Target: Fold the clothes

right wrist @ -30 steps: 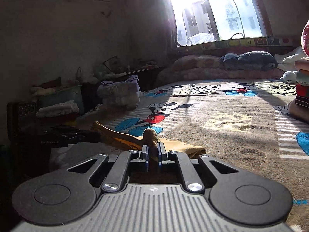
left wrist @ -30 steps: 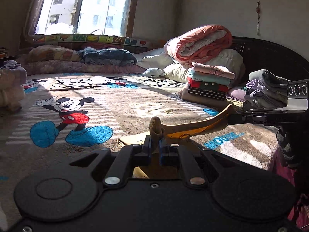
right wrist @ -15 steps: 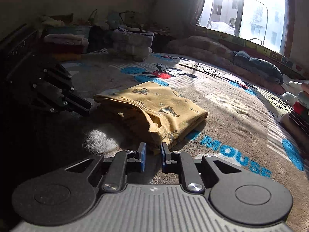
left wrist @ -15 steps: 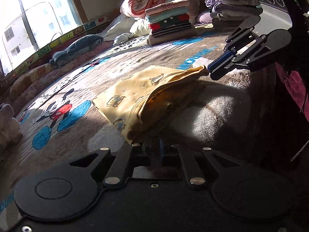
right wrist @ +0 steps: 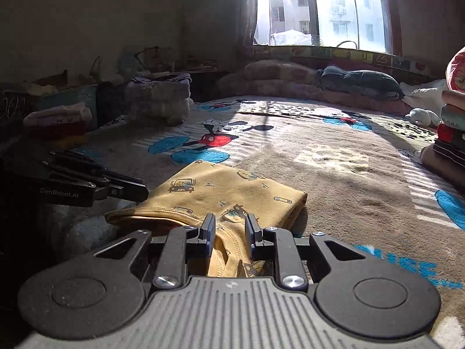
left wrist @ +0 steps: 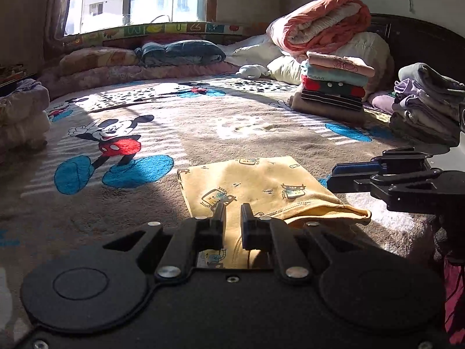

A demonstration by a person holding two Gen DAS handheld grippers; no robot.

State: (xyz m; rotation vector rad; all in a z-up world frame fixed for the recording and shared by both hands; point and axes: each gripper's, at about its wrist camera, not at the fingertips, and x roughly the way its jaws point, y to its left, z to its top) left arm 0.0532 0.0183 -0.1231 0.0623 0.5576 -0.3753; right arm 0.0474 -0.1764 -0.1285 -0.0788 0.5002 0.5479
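A yellow garment with small cartoon prints (left wrist: 261, 186) lies folded flat on the Mickey Mouse blanket (left wrist: 122, 145), its thick layered edge toward me. My left gripper (left wrist: 232, 218) hovers over the near left part, jaws slightly apart, nothing pinched. In the right wrist view the same yellow garment (right wrist: 226, 189) lies just ahead. My right gripper (right wrist: 229, 225) stands open over its near edge, with a fold of cloth showing in the gap below. Each gripper shows in the other's view: right gripper (left wrist: 348, 171), left gripper (right wrist: 130, 189).
A stack of folded clothes (left wrist: 334, 87) stands at the back right before a rolled orange quilt (left wrist: 319, 23). Another folded pile (left wrist: 427, 107) sits at the far right. Bundles (right wrist: 159, 99) line the bed's left side. Pillows lie under the window.
A second ago both grippers were shut on the lifted garment. They let go, it dropped flat, and both now sit low and open at its near edge.
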